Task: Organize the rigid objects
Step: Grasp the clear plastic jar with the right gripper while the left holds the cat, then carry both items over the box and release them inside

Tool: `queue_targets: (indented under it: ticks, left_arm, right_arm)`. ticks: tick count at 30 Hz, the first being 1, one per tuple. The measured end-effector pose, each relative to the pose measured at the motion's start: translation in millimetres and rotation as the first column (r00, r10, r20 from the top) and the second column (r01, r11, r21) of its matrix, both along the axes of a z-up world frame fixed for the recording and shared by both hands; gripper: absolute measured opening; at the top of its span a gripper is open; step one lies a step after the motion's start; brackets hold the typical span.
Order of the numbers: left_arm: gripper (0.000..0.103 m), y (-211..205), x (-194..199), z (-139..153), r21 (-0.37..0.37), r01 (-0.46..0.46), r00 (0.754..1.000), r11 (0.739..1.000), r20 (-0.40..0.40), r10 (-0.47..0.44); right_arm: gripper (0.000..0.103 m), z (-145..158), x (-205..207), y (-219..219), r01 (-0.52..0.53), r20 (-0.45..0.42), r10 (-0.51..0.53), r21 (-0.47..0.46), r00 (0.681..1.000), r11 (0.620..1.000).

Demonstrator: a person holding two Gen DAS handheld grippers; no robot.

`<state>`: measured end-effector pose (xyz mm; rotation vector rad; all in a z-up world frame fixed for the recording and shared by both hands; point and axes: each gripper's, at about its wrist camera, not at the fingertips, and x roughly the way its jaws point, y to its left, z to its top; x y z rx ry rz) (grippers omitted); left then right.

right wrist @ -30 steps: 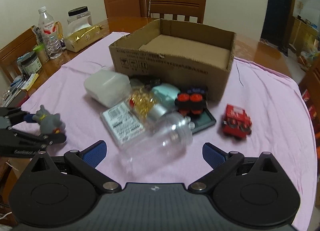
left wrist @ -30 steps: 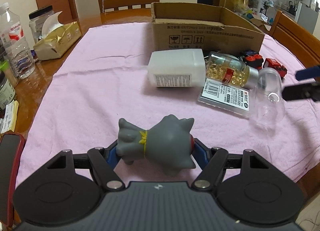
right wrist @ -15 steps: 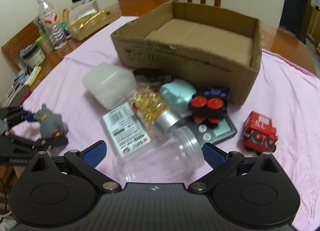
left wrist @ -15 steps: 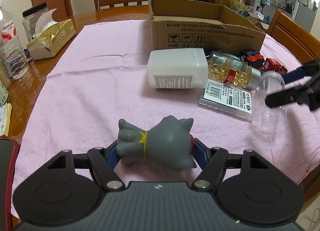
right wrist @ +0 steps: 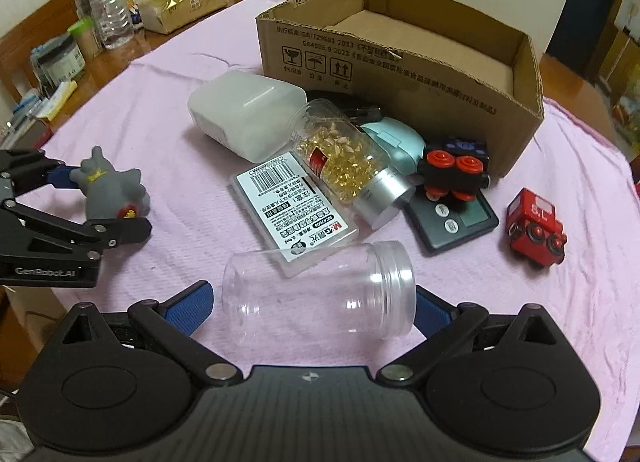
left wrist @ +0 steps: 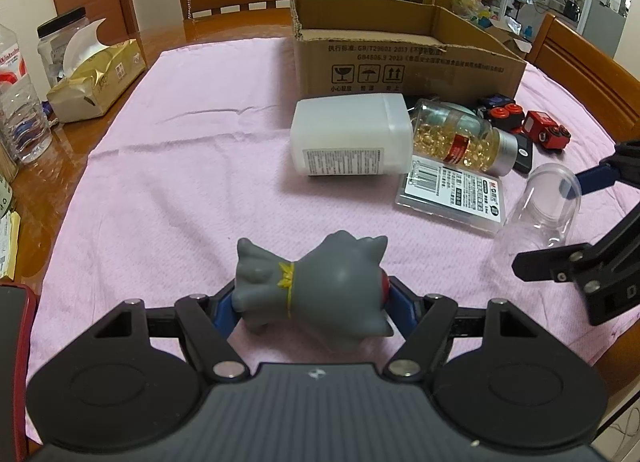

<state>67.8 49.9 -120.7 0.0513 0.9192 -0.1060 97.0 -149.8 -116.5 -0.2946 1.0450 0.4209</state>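
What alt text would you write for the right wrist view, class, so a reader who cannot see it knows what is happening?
The right gripper, open, straddles a clear empty jar lying on its side on a pink cloth. Behind it, bottles, a card pack and toy vehicles lie before an open cardboard box. At left, the left gripper is opening around a grey toy figure.

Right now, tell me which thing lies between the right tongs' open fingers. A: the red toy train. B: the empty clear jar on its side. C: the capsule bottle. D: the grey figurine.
B: in the right wrist view the empty clear jar lies on its side between the blue pads of the right tongs, which stand apart from it.
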Motion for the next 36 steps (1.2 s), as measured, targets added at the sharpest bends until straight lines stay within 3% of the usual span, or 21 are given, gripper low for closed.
queue_targets:
  ticks: [12,15,18,25,36]
  left_arm:
    - [0.083,1,0,10,-0.025,-0.029,0.999,0.999,-0.017,0.028]
    - [0.082,-2,1,10,-0.017,-0.024,0.999,1.000,-0.031,0.023]
    - [0.072,-2,1,10,-0.006,-0.022,0.999,1.000,-0.032,0.022]
    - [0.071,0,4,18,0.002,0.022,0.997,1.000,-0.072,-0.022]
    - [0.071,-11,23,74,0.023,0.177,0.982,0.984,-0.068,-0.175]
  right_arm:
    - [0.102,2,1,9,-0.014,0.000,0.014,-0.053,1.000,0.999]
    - [0.095,1,2,9,-0.005,-0.004,0.005,-0.070,1.000,0.998]
    - [0.094,2,4,6,0.001,-0.013,-0.002,-0.059,1.000,0.998]
    - [0.094,10,4,1,-0.005,-0.015,0.004,-0.049,1.000,0.999]
    - [0.094,53,18,-15,-0.006,0.004,0.006,0.008,1.000,1.000]
